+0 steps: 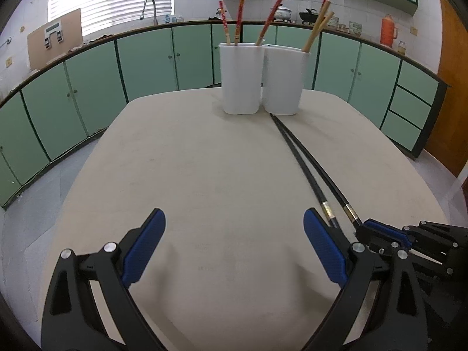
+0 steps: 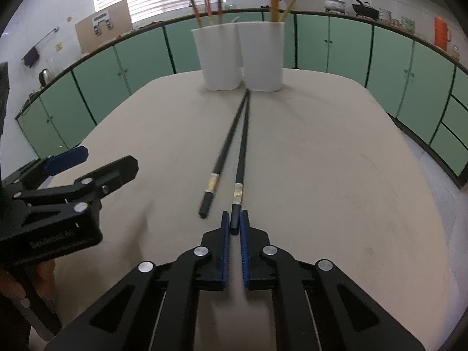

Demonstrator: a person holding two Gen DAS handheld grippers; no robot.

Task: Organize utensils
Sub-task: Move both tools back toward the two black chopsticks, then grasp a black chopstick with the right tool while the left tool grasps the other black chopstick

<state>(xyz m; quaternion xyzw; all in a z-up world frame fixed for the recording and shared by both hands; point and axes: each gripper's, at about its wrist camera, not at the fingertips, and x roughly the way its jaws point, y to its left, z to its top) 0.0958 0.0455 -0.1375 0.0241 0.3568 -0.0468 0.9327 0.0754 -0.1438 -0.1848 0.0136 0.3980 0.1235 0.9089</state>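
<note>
Bare tabletop ahead, blocked at the far edge

The table [image 1: 204, 175] lies bare on its left and middle; two black chopsticks [image 2: 234, 140] cross the right-of-centre strip, and two white holders [image 1: 260, 79] stand touching at the far edge, chopsticks jutting above their rims.

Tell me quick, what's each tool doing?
Left tool: open, holding nothing.
Right tool: closed on the end of one black chopstick.
</note>
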